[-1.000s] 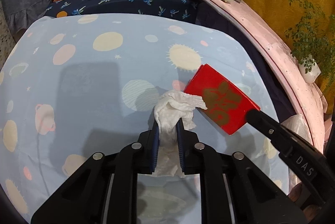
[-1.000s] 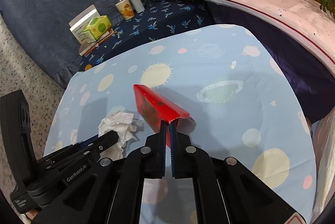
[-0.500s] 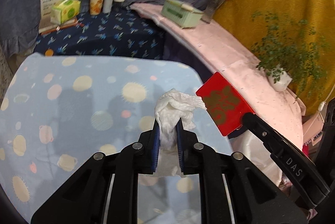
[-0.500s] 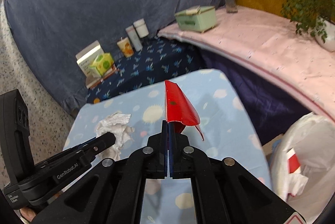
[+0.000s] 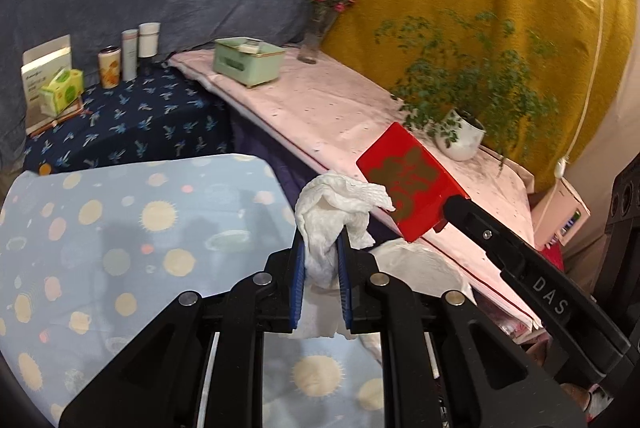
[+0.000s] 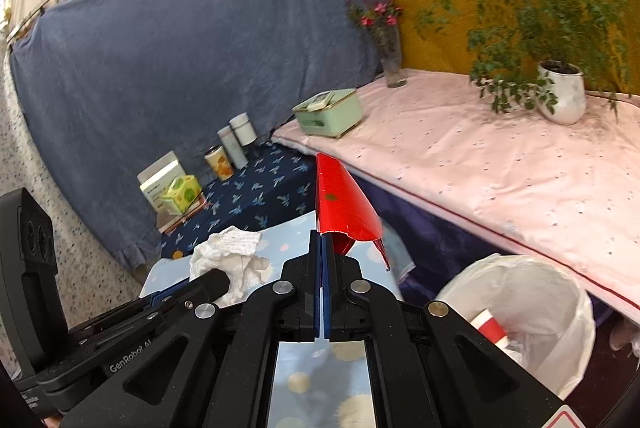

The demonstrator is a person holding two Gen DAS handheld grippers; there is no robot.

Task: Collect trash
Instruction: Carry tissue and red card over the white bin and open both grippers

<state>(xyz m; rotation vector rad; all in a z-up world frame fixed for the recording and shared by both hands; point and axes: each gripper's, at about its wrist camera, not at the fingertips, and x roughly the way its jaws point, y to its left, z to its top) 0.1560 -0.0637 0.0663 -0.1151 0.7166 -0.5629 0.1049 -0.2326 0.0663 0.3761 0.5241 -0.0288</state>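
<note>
The left gripper (image 5: 320,248) is clamped on a crumpled white paper tissue (image 5: 334,203), its blue-padded jaws pinching the wad low down so that the loose bulk blooms above them toward twelve o'clock. The right gripper (image 6: 322,248) is closed tight on the bottom edge of a flat red paper envelope with a gold pattern (image 5: 410,187), which stands up from the jaws and curls over toward one o'clock in the right wrist view. Both pieces hang in the air above the edge of the light blue tablecloth printed with suns and planets (image 5: 120,220). At about four o'clock in the right wrist view sits the round bin lined with a white plastic bag (image 6: 520,312), already holding a red-and-white scrap. Judging by its folds, the tissue is very light and soft; it will compress rather than resist, so a pinch through the thick middle of the wad looks safest, since a stray corner could tear or slip out. The envelope appears thin, light and slightly glossy, stiff enough to stand yet prone to bending; holding it well in from the edge should stop it sliding free. Neither item looks fragile, and both should drop slowly once let go over the bin.
</note>
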